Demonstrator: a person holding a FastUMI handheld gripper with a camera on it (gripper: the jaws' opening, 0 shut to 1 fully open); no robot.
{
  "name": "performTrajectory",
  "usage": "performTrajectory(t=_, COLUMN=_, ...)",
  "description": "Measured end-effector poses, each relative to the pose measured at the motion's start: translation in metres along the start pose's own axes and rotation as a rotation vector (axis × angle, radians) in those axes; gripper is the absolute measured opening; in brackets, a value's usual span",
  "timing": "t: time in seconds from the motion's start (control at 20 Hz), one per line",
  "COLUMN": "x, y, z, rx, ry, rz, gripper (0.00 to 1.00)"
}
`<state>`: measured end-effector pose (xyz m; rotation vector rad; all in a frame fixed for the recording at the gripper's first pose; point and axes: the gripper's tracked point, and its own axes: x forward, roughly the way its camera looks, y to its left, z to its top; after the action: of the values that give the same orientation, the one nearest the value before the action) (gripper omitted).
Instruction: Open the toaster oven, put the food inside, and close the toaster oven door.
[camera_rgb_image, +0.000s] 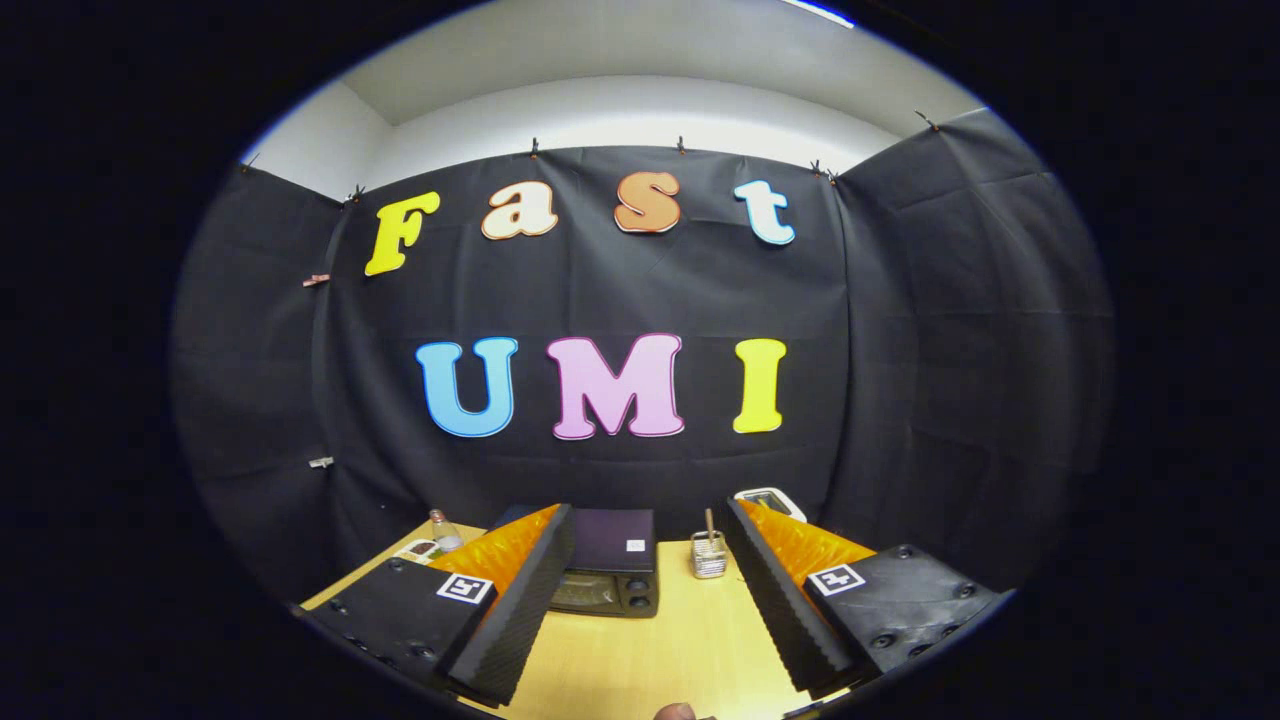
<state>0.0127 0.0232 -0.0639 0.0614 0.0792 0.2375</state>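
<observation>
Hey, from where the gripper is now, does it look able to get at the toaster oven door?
Probably yes. The gripper is open, its fingers spread wide, and the toaster oven sits just ahead between them on the table. Bare tabletop lies between. The small wire holder stands off to the oven's side, apart from it.

One toaster oven (607, 565), one wire basket (709, 557), one bottle (443, 531), one white device (771, 501), on one desk (650, 650).
</observation>
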Motion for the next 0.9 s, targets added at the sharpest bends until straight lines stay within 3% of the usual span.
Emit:
performTrajectory(t=0.45, x=-0.008, y=-0.026, z=0.007, rx=-0.002, ry=-0.043, rz=0.013, gripper=0.98)
performTrajectory(t=0.9, x=-0.006, y=-0.020, z=0.011, rx=-0.011, ry=-0.061, rz=0.067, gripper=0.98)
